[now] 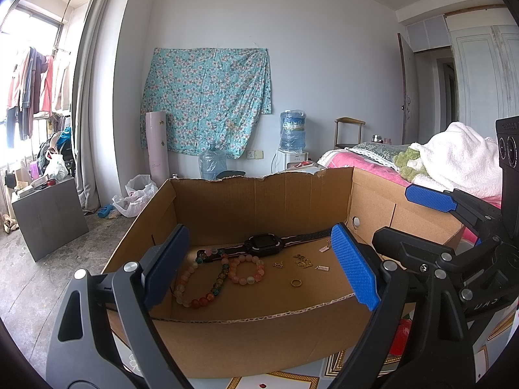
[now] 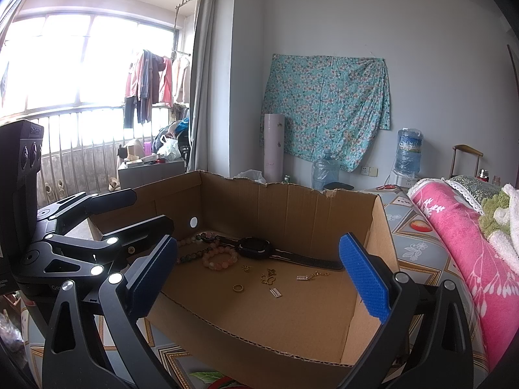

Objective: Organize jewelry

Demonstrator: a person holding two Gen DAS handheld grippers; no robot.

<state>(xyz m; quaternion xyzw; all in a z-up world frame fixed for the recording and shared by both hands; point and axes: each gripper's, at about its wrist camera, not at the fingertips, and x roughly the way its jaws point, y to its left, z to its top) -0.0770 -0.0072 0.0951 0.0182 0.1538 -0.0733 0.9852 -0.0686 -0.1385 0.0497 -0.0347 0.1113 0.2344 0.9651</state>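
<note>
both tongs stand wide with nothing between their blue pads: the left tongs [image 1: 259,269] frame the lower middle of the left wrist view, and the right tongs [image 2: 259,278] do the same in the right wrist view, each held over the near rim of an open cardboard box [image 1: 259,343]. in the left wrist view the right tongs also show at the right edge of the frame. on the box floor lies a black watch [image 1: 263,243] with its strap stretched flat across the back. at the left of it, a long bead strand [image 1: 207,280] loops toward the near wall, and a pink bead bracelet [image 1: 245,269] lies just beside that loop. right of the beads, small gold charms [image 1: 301,259] are scattered, with a gold ring [image 1: 295,282] nearer the front and two small silver pendants [image 1: 321,268] close by. the box sits on a patterned bed cover [image 2: 408,246], with a pink blanket [image 2: 460,236] at the right of the frame
</note>
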